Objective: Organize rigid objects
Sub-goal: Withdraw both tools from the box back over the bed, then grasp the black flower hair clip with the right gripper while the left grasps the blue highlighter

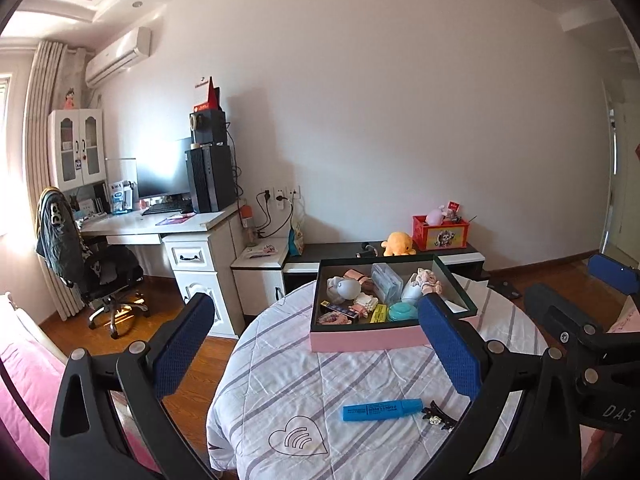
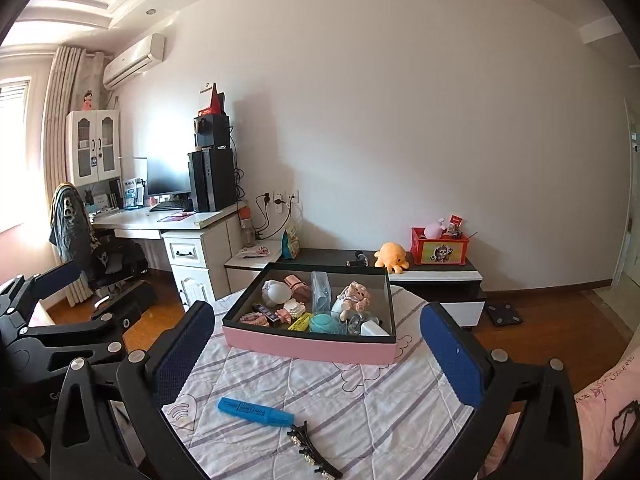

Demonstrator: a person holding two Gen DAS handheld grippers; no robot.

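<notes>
Nearest the cameras, both claws stand spread wide with nothing between their blue pads. The left claw hangs over the near part of a round table covered in a white cloth with grey stripes; the right claw hangs over the same table just beside it, and each shows at the edge of the other's view.

On the cloth below them lies a blue highlighter, flat on its side. A black hair clip lies at its cap end, so close that I cannot tell whether they touch. Both lie outside the box, well apart from it.

Farther back on the table sits a pink box with a dark inner wall, open at the top. Inside it lie a yellow highlighter, a teal round case, a clear plastic case, a small doll and other small trinkets.

Beyond the table, a low cabinet against the wall carries an orange plush octopus and a red crate.
</notes>
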